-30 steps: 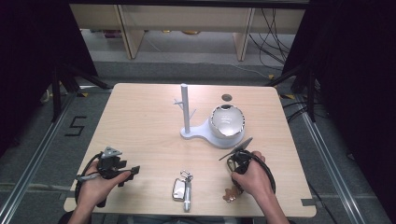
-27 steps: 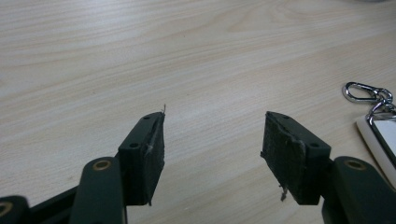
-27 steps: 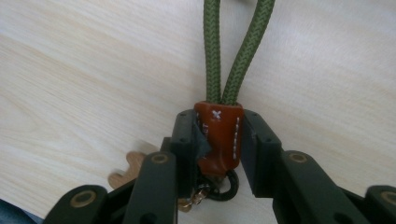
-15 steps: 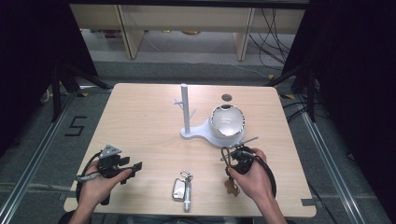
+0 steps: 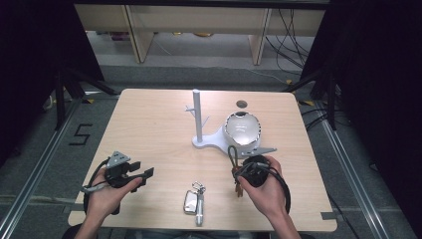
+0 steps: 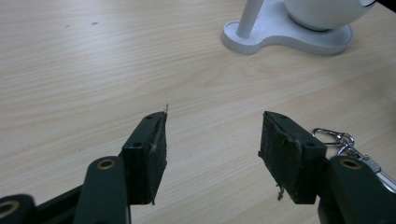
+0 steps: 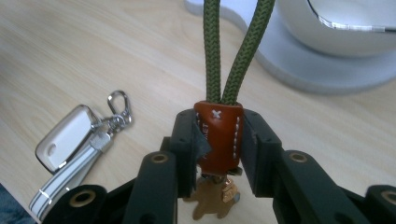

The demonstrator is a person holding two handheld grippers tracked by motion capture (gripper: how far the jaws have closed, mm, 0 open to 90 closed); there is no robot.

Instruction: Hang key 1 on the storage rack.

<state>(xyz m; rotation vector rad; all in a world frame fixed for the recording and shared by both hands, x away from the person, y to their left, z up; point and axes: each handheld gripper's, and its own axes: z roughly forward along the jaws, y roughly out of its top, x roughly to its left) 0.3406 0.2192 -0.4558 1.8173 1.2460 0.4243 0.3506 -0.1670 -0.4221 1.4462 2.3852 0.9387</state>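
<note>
With the brown leather tab of the keychain (image 7: 218, 137) pinched between its jaws, the right claw (image 7: 218, 140) is mid-carry: the pick-up looks done, hanging it prob. comes next. Green cord loop (image 7: 233, 46) stands up out of the tab, above the jaws and free of them; brass-coloured key bits dangle below, off the bench (image 5: 149, 129). In the high view the right claw (image 5: 242, 172) sits just in front of the white stand (image 5: 197, 117), w/ the loop (image 5: 232, 153) pointing toward its base and the white bowl (image 5: 242, 129) beside it.

Next move, as I judge it: lift and tilt so the open loop clears the post top or slips over one of the small side pegs, then let go. Loop is narrow, so aim matters; bowl is close, so keep the claw clear of it.

Left claw (image 6: 212, 140) has jaws apart, nothing between, low over the bench. A second key set w/ white fob (image 5: 190, 201) lies between the two hands, untouched.
</note>
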